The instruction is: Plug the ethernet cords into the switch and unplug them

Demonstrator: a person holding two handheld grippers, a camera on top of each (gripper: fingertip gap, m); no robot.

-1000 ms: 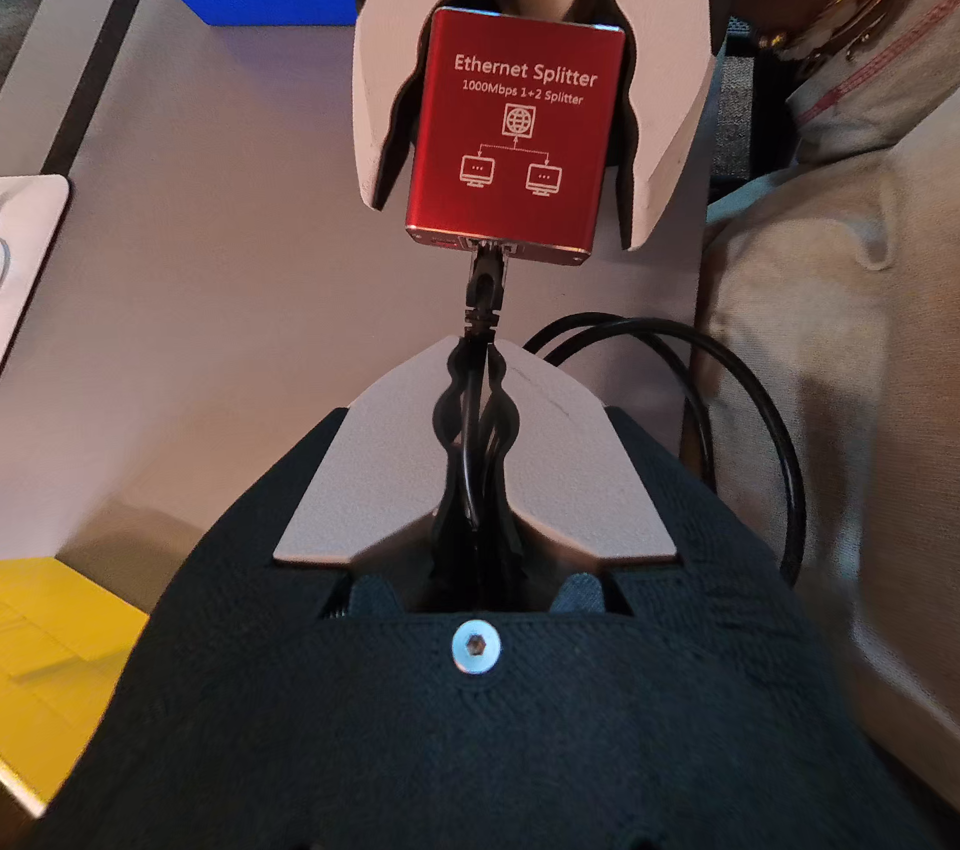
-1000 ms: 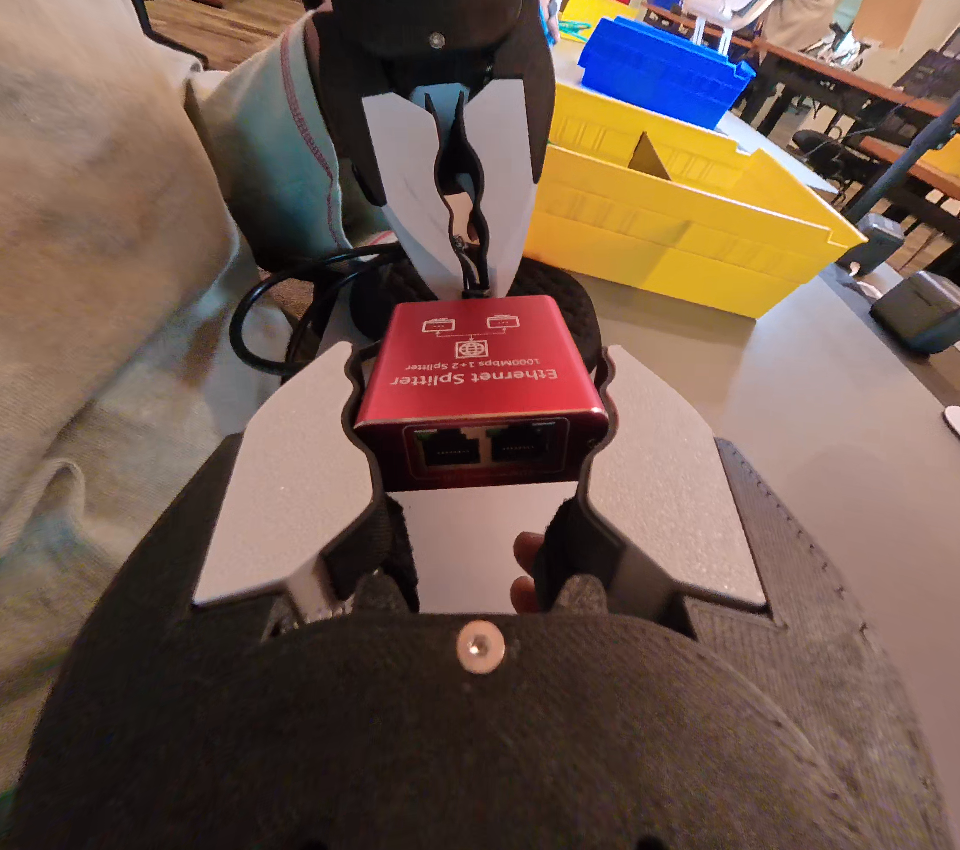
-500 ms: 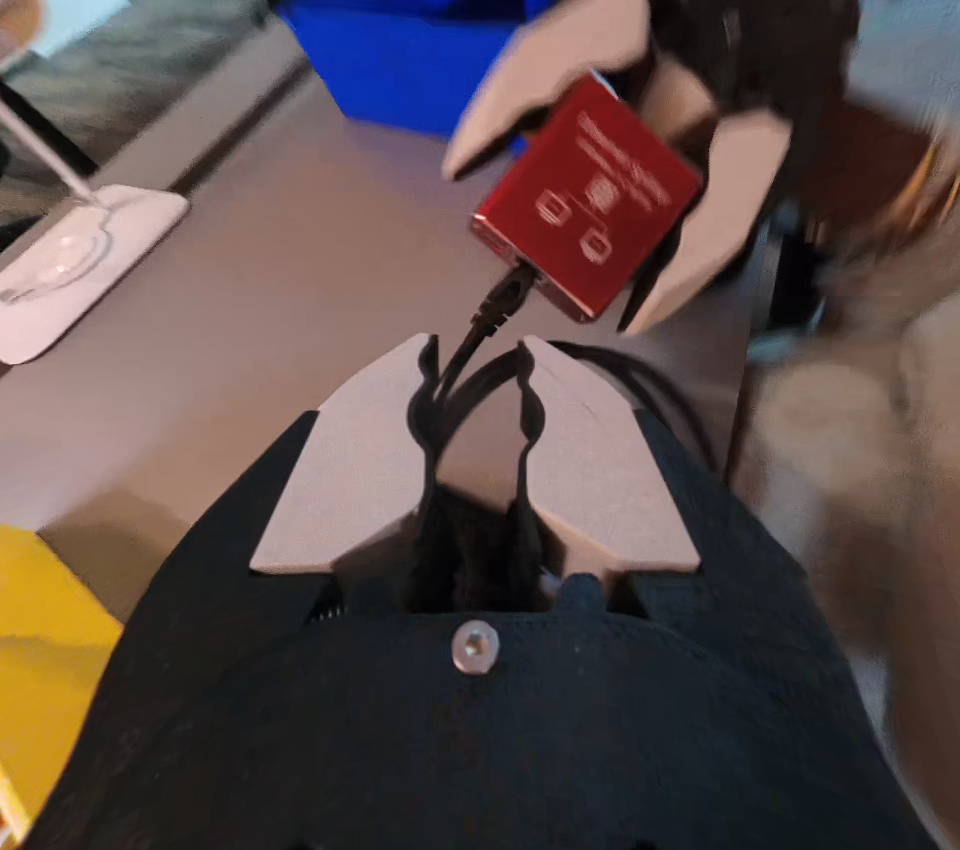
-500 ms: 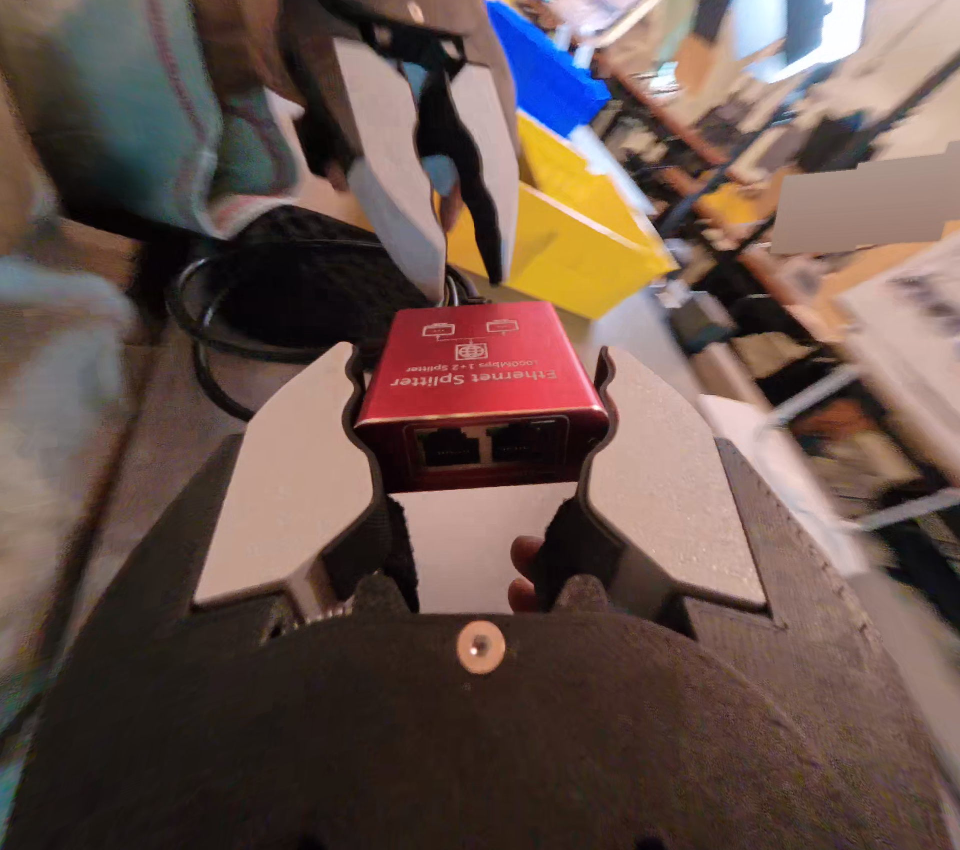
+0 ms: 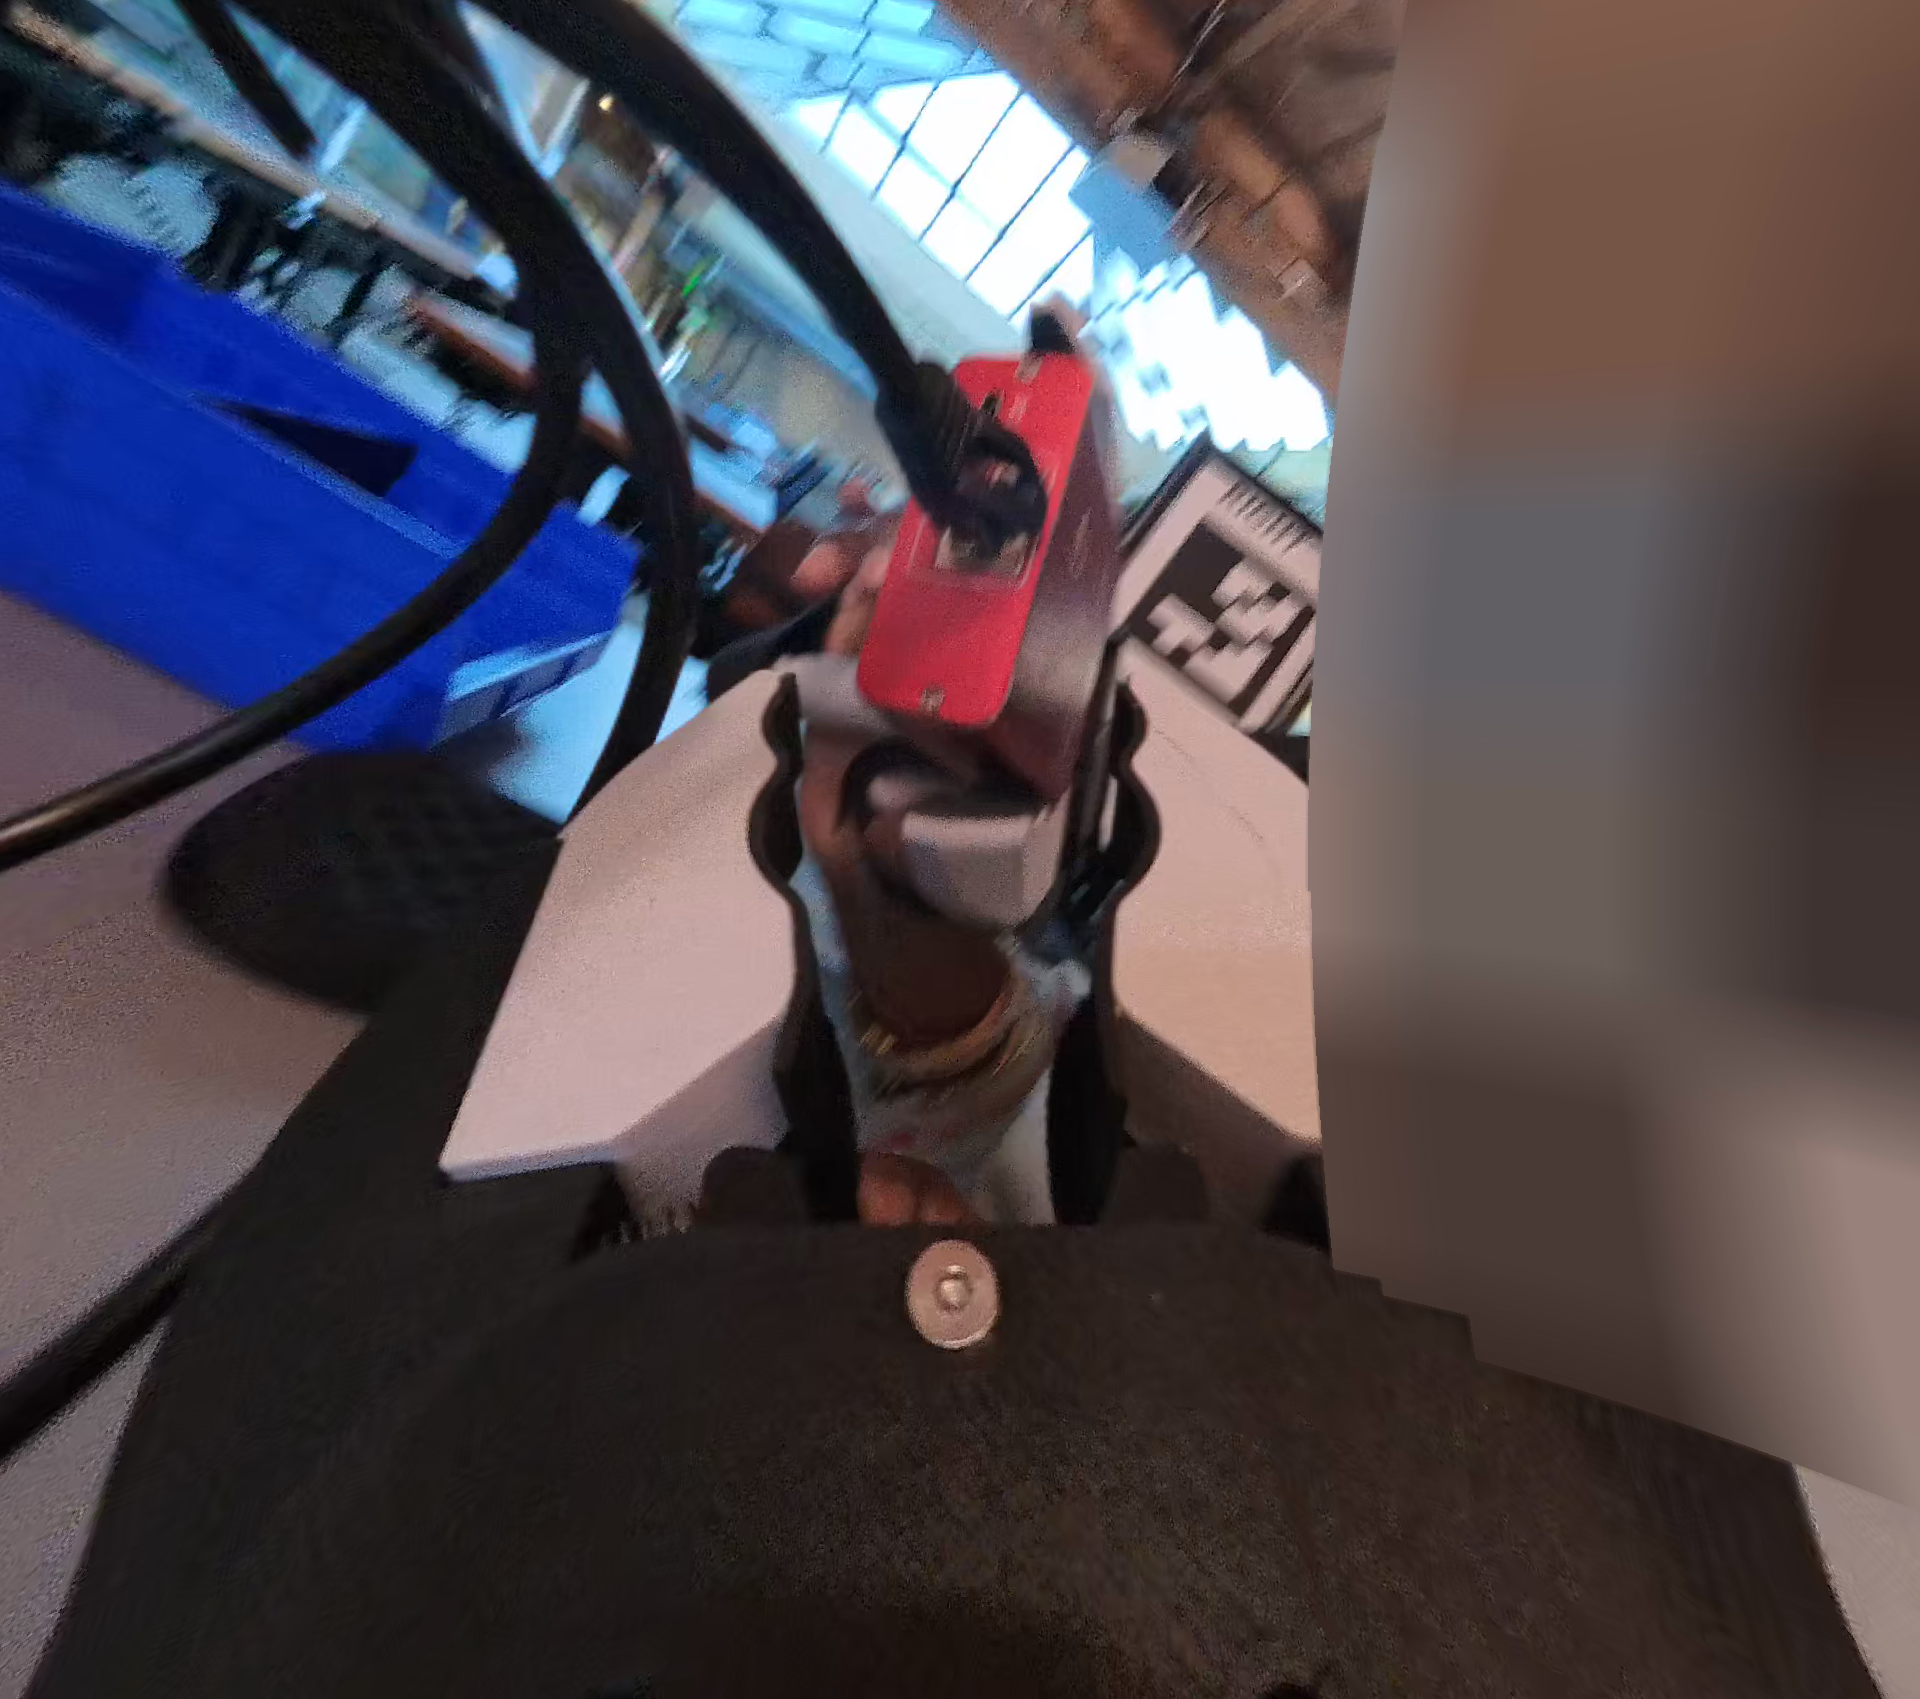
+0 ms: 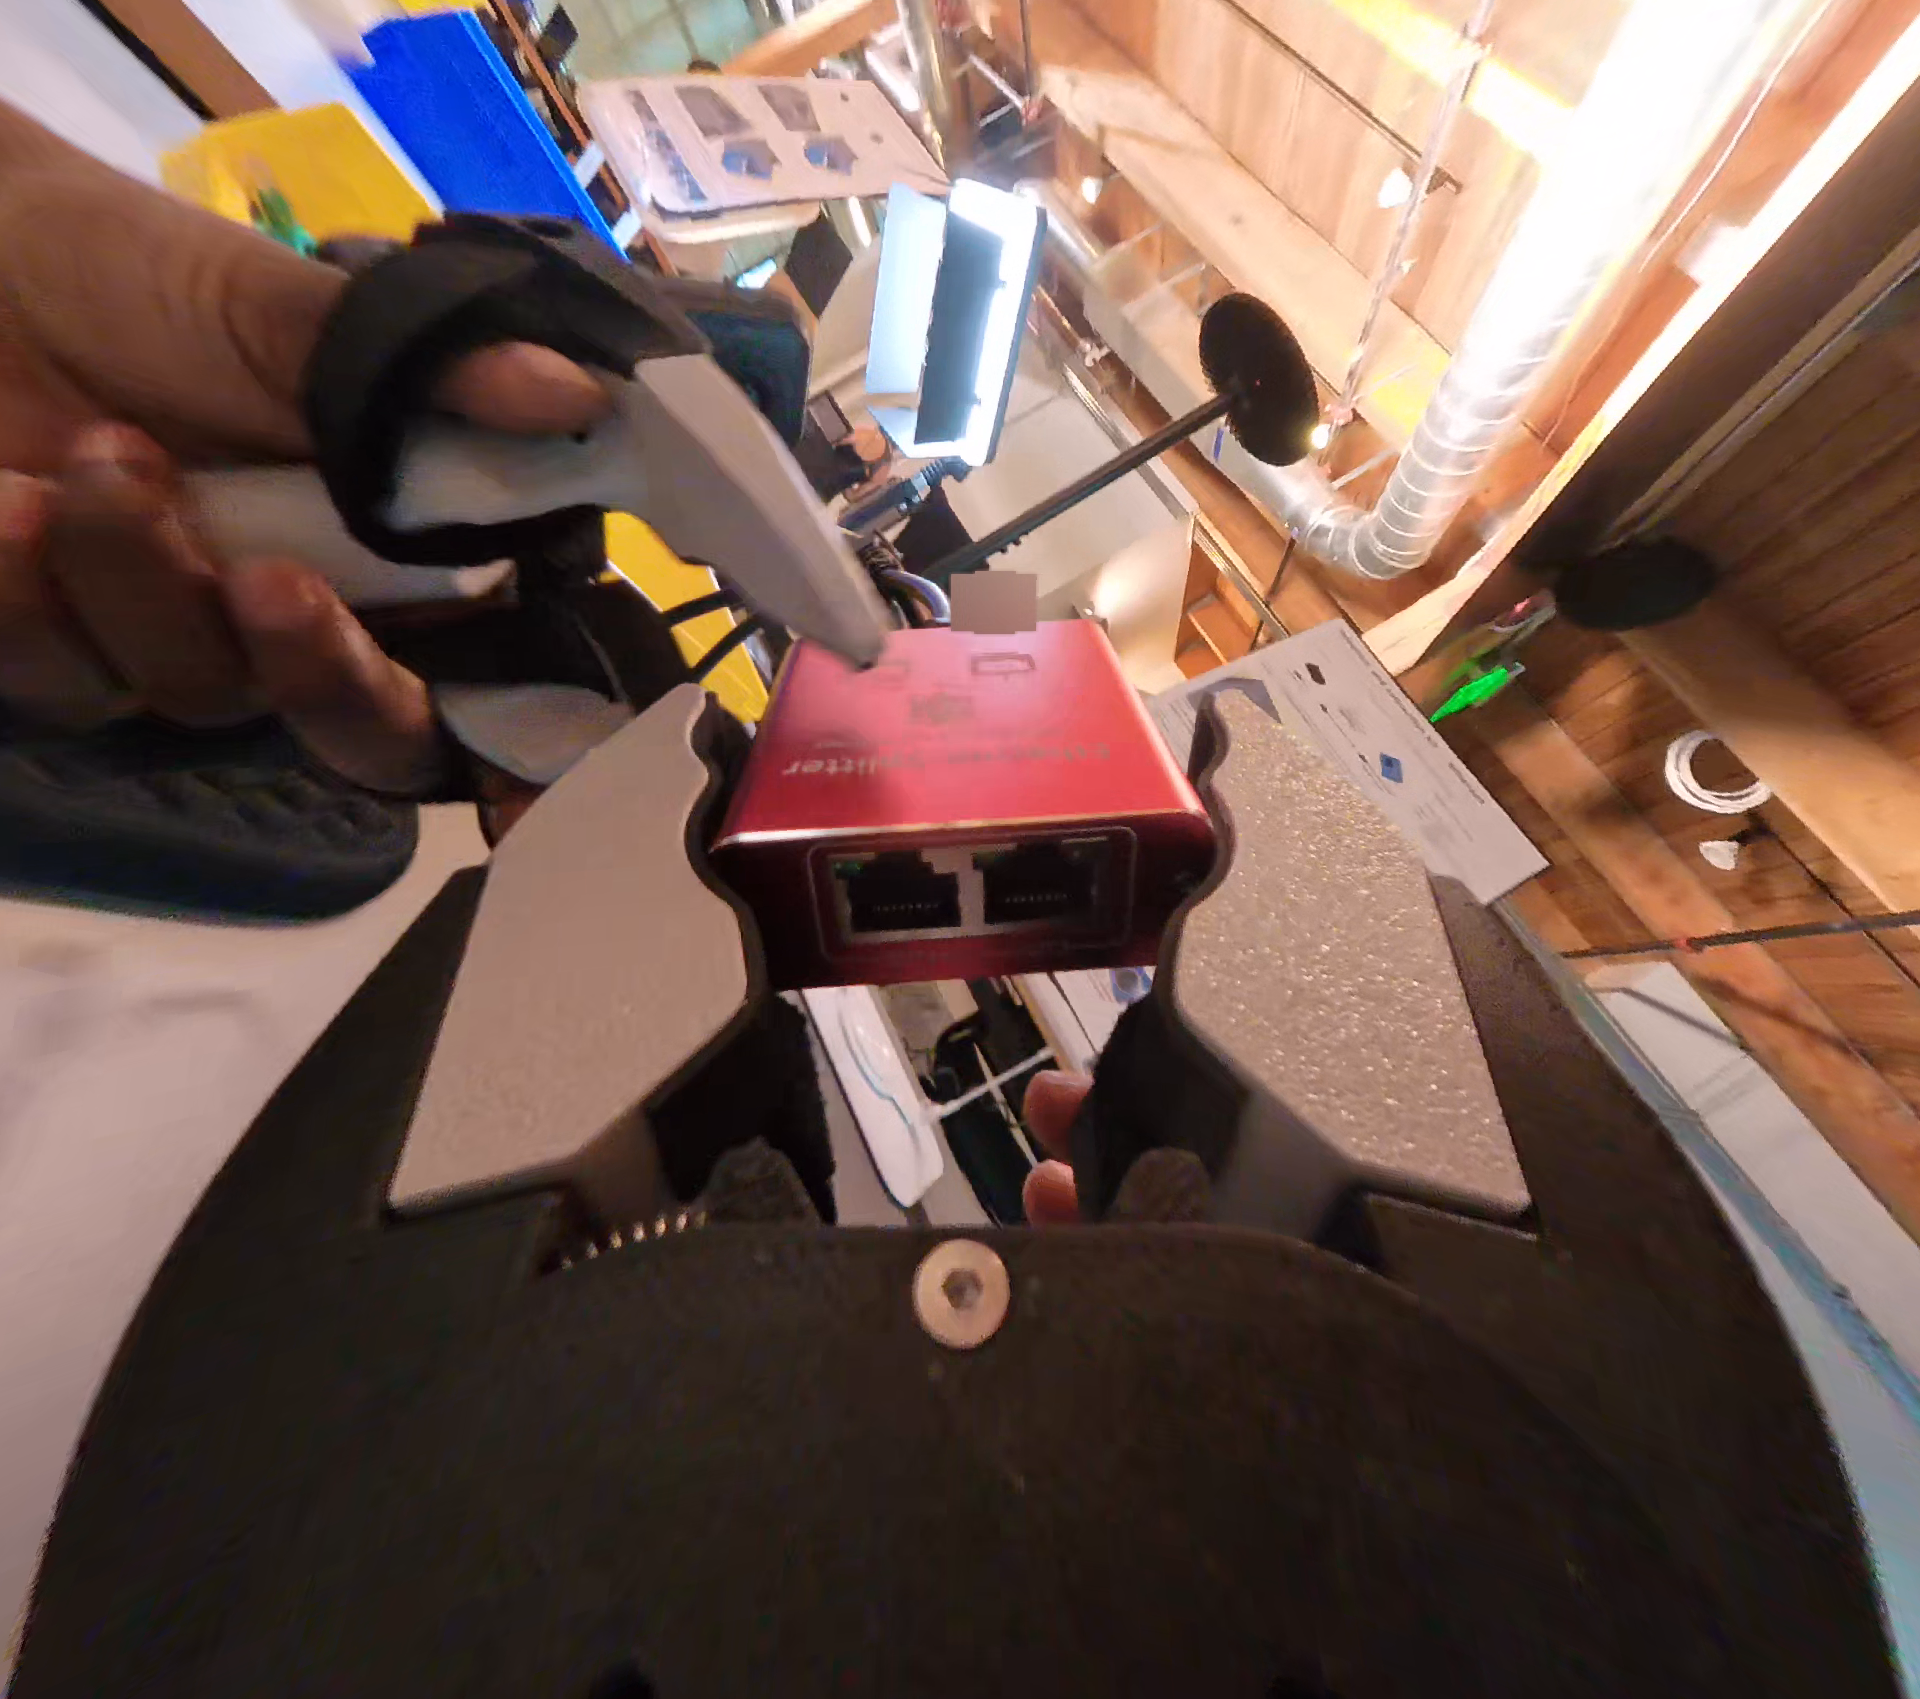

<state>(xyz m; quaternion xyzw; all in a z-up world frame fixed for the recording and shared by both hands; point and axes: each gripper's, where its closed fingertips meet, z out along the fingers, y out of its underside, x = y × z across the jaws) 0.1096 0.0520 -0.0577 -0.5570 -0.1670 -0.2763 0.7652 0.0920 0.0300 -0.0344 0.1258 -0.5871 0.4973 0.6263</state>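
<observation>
My right gripper [image 6: 961,776] is shut on the red ethernet switch [image 6: 966,745] and holds it in the air. Two empty ports [image 6: 966,896] face its camera. In the left wrist view the switch [image 5: 977,600] stands on end with a black ethernet cord [image 5: 748,195] plugged into its far face; the cord loops up and to the left. My left gripper [image 5: 951,704] is open just below the switch, with nothing seen between its fingers. In the right wrist view one left-gripper finger [image 6: 727,496] has its tip at the switch's far edge.
A blue bin [image 5: 208,506] stands on the grey table [image 5: 156,1026] at the left. A black-and-white marker board [image 5: 1226,600] is behind the switch. A person's hand [image 6: 156,402] holds the left gripper. A yellow bin [image 6: 301,174] and a light panel [image 6: 956,319] are farther off. Only a small space, under 4 cm, lies between the two pairs of fingers.
My left gripper has opened and let go of the cord, which stays plugged in. Both grippers have swung upward, and the switch has turned on end.
</observation>
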